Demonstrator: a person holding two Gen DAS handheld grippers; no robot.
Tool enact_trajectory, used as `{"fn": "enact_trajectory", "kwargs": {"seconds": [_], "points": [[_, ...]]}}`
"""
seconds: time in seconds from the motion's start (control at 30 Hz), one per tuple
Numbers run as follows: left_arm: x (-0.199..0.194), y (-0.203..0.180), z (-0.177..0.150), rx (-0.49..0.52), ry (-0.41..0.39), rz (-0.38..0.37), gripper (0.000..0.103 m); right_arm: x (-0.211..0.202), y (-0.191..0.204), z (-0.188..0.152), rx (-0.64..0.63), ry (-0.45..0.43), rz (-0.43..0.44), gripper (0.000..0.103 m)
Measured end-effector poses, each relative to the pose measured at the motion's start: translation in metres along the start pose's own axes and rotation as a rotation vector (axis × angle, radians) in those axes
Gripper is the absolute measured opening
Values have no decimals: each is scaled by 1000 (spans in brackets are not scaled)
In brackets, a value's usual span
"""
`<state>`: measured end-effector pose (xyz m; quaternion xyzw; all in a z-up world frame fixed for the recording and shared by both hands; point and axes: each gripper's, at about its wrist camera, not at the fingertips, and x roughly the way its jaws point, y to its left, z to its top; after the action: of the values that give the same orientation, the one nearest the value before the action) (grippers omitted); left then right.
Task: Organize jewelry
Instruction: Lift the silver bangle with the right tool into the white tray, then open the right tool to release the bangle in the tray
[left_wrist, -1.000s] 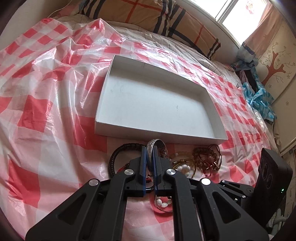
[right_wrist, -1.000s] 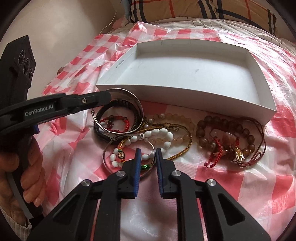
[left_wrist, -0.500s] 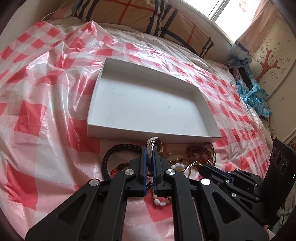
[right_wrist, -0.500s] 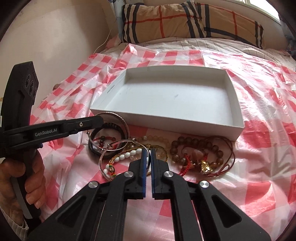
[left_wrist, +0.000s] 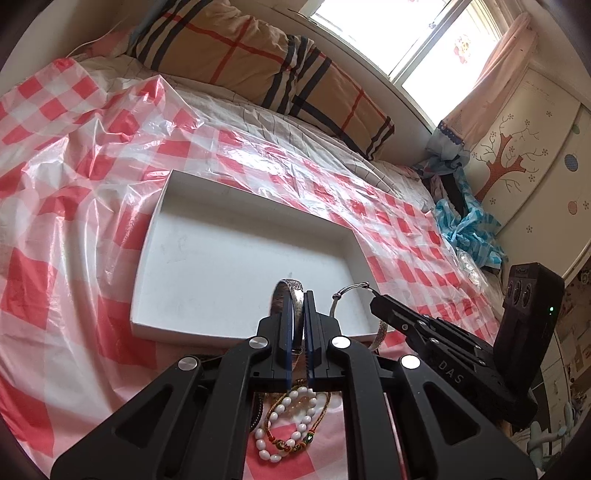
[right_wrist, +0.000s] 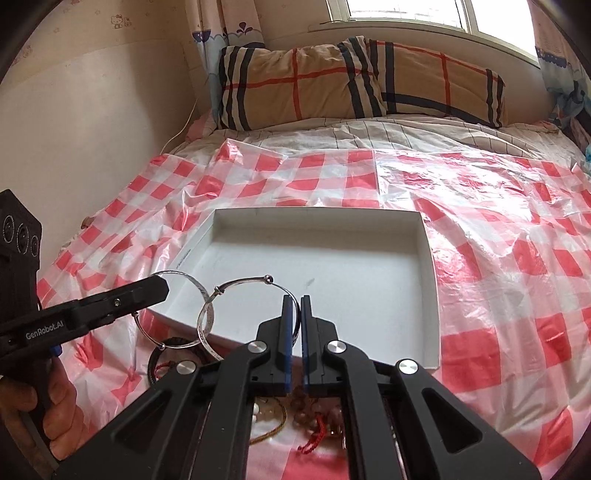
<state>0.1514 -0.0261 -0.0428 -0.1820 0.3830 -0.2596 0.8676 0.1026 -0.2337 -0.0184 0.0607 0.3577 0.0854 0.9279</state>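
Two claws, both clamped, one bangle each. Left claw is closed on the band of an engraved silver bangle, pinched edge-on so the ring stands upright above the fingertips. Right claw is closed on a thin wire bangle, gripped at the ring's right side, so the loop and its ball clasps hang out to the left.

Edge pinch makes sense: narrow pads, hard round metal, and an upright ring should clear the box wall.

In the right wrist view the two rings overlap just above the near wall of the white box. Can't tell if they touch or are hooked together. If hooked, separate releases will snag.

The box is open-topped and empty. It sits on the checked plastic sheet covering the bed, plaid pillow behind it. The rest of the jewelry is on the sheet on the near side of the box, under the claws: white bead bracelet, gold cord, red string and a dark braided piece. None is in the box yet, so my read is early in the task, mid carry.

Pose: both claws pitch down toward the box, side by side, tips close together. The left one comes in from the left of the right view, a hand wrapped round its handle.
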Motion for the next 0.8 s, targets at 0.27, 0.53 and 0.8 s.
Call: {"fn": "enact_trajectory", "kwargs": {"seconds": [0.27, 0.53, 0.8], "points": [[19, 6, 17, -21, -7, -14, 4, 24, -17, 3, 17, 24, -36, 5], [46, 24, 14, -68, 32, 71, 5, 49, -15, 7, -13, 51, -54, 6], [40, 41, 13, -99, 48, 207, 40, 39, -17, 8, -21, 30, -92, 31]]}}
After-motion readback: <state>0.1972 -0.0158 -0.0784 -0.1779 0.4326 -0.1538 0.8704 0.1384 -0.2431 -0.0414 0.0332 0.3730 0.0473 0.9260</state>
